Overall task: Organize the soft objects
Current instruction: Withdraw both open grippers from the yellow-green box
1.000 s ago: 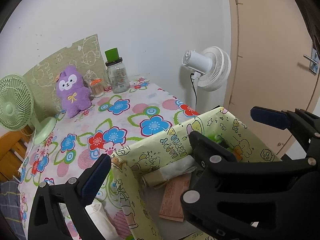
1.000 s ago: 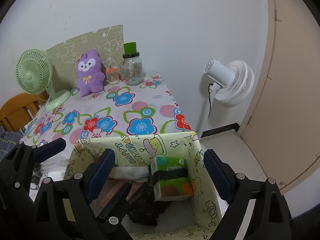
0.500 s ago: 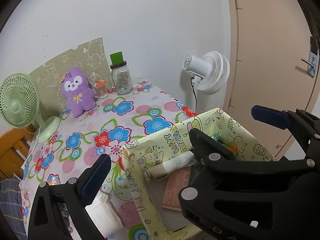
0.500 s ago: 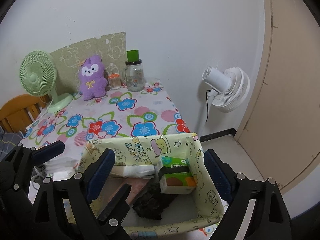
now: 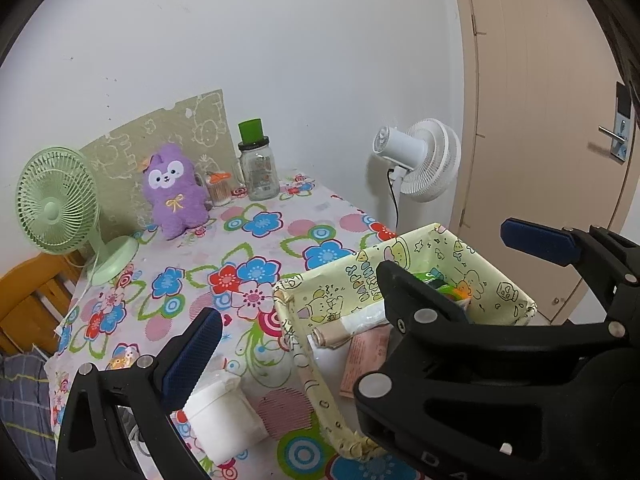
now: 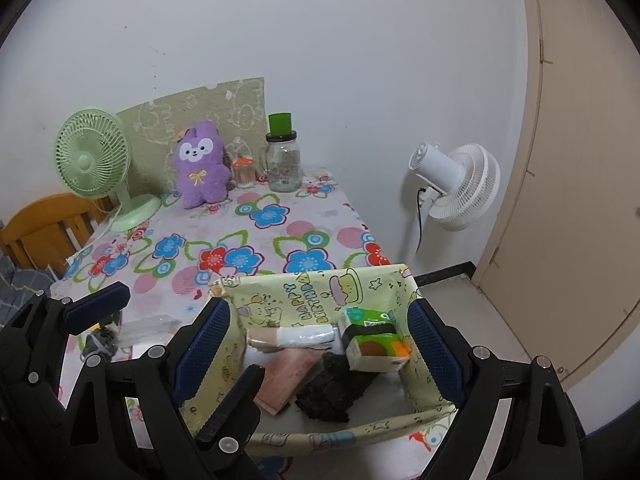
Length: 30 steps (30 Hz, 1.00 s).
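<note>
A yellow cartoon-print fabric box (image 6: pixel 320 300) (image 5: pixel 348 276) sits at the table's near right corner. It holds a green tissue pack (image 6: pixel 372 340), a white roll (image 6: pixel 296 336), a pink packet (image 6: pixel 288 380) and a black soft item (image 6: pixel 332 388). A purple plush (image 6: pixel 200 168) (image 5: pixel 172 192) sits upright at the table's far end. A white tissue pack (image 5: pixel 224 412) lies left of the box. My left gripper (image 5: pixel 360 296) is open and empty above the box's left side. My right gripper (image 6: pixel 320 352) is open and empty over the box.
A green desk fan (image 6: pixel 96 160) stands at the far left. A glass jar with a green lid (image 6: pixel 284 160) and a small orange-capped jar (image 6: pixel 245 172) stand beside the plush. A white floor fan (image 6: pixel 456 184) and a door (image 6: pixel 580 160) are to the right. A wooden chair (image 6: pixel 40 224) is at the left.
Both grippers have pulled back and risen from the box, so more of the table shows. Both stay open. The white tissue pack has come into the left wrist view.
</note>
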Each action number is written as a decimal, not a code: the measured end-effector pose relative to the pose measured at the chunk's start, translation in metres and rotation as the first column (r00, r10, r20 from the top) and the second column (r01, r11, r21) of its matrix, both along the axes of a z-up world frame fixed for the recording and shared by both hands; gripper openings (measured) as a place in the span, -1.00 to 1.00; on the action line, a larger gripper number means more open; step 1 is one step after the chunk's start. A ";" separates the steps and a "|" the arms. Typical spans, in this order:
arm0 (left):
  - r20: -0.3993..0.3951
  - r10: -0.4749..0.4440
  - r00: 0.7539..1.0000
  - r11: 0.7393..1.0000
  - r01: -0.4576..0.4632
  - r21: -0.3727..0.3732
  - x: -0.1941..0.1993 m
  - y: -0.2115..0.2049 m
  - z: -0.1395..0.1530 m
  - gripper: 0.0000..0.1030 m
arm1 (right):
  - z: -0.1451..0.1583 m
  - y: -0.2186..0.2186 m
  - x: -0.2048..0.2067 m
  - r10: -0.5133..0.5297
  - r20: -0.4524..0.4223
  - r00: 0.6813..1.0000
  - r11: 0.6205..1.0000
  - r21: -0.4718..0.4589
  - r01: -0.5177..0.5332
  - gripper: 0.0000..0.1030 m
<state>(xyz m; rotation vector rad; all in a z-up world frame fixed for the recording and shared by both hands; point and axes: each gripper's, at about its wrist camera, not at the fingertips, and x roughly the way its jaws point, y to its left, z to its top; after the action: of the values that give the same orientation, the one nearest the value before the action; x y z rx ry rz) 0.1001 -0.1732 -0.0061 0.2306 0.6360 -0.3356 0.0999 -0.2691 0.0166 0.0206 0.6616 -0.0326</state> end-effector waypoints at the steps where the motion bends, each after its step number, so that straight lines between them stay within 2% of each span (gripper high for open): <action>1: 0.003 0.000 1.000 1.000 0.000 -0.001 -0.002 0.001 0.001 0.99 | 0.001 0.001 -0.001 0.000 0.001 1.000 1.000 0.000 0.000 0.79; 20: 0.049 0.028 0.998 0.999 -0.027 -0.023 -0.027 0.036 0.014 0.99 | 0.017 0.038 -0.029 0.021 0.037 0.999 1.000 -0.007 -0.021 0.80; 30: 0.039 0.070 0.997 0.997 -0.069 -0.038 -0.033 0.064 0.015 0.99 | 0.022 0.066 -0.040 0.062 0.062 0.996 0.998 -0.028 -0.060 0.92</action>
<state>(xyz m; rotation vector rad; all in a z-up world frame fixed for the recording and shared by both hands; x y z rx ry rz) 0.0673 -0.1096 0.0091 0.1796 0.5967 -0.2749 0.0604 -0.2032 0.0383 -0.0236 0.5989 0.0179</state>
